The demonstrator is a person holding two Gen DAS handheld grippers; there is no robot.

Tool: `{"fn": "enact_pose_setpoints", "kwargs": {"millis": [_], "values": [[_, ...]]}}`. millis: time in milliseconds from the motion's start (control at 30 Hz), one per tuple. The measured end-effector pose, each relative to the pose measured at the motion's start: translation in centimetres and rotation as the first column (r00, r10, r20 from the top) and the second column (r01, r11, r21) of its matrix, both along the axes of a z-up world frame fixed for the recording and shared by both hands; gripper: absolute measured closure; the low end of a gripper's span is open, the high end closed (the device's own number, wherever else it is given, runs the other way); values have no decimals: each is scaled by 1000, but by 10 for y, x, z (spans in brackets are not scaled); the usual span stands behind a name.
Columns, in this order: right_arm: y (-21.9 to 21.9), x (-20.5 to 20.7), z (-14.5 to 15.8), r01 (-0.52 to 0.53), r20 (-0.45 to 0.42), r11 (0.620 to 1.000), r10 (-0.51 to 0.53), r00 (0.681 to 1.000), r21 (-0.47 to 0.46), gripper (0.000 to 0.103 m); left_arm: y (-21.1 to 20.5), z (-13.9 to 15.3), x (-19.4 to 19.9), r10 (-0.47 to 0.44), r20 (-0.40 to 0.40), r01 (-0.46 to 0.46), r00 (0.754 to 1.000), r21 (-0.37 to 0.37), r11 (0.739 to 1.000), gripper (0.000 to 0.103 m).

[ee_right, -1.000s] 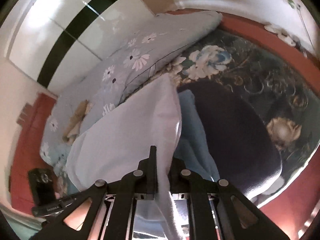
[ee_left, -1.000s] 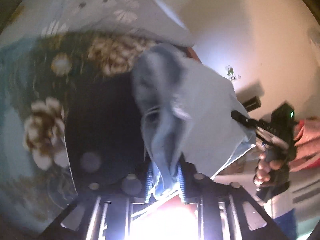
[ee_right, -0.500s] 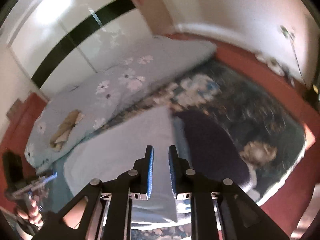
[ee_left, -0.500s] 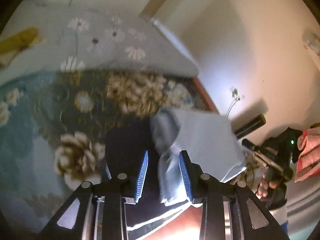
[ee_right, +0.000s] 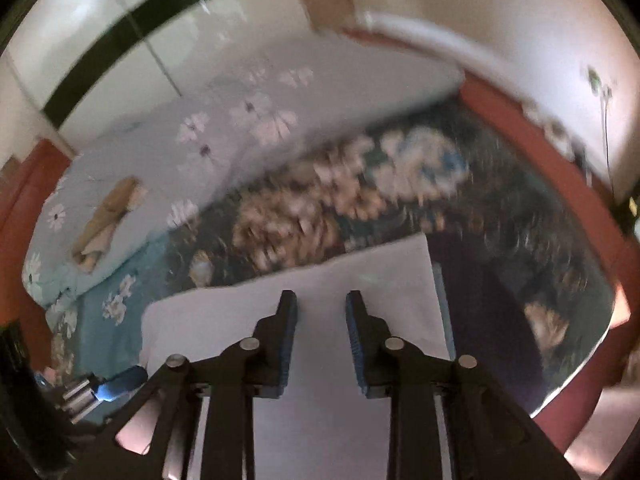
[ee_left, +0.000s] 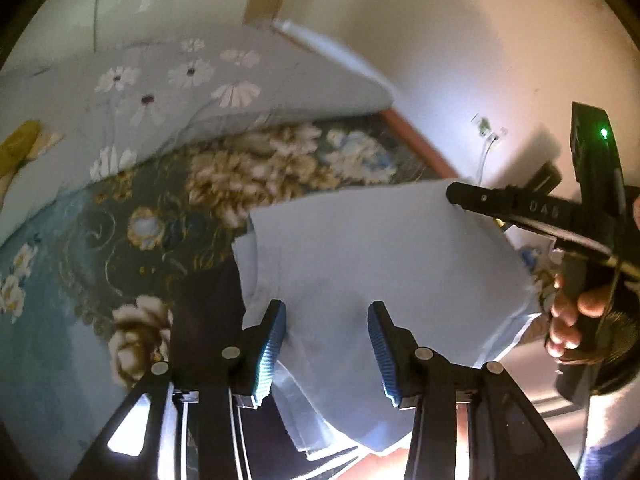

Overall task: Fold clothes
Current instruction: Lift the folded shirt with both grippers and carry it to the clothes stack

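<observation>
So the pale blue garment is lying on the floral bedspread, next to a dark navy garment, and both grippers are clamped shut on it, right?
Not quite. The pale blue garment does lie on the floral bedspread beside the dark navy garment, but neither gripper is clamped on it. Both wrist views show the left gripper and right gripper with jaws opening, the pads apart above the cloth.

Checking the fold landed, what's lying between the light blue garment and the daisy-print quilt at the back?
In both wrist views, only the dark floral bedspread lies between the light blue garment and the daisy-print quilt.
</observation>
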State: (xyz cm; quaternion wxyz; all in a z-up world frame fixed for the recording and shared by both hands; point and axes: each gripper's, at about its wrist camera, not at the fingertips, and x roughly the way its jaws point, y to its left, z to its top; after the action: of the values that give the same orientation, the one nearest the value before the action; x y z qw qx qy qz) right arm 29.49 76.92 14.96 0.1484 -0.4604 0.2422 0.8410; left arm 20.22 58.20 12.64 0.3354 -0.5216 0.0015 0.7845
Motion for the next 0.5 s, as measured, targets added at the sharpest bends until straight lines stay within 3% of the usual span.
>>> {"fn": "enact_pose_setpoints", "kwargs": {"millis": [200, 367, 500], "values": [[11, 1, -18, 41, -14, 996, -43, 999, -82, 68, 4, -19, -2, -10, 34, 11, 999, -41, 999, 55], [-6, 13, 15, -6, -97, 1000, 9, 995, 30, 68, -12, 6, -2, 8, 42, -10, 999, 50, 999, 54], [-24, 41, 38, -37, -156, 992, 55, 986, 118, 68, -23, 25, 12, 10, -3, -9, 1000, 115, 993, 54]]}}
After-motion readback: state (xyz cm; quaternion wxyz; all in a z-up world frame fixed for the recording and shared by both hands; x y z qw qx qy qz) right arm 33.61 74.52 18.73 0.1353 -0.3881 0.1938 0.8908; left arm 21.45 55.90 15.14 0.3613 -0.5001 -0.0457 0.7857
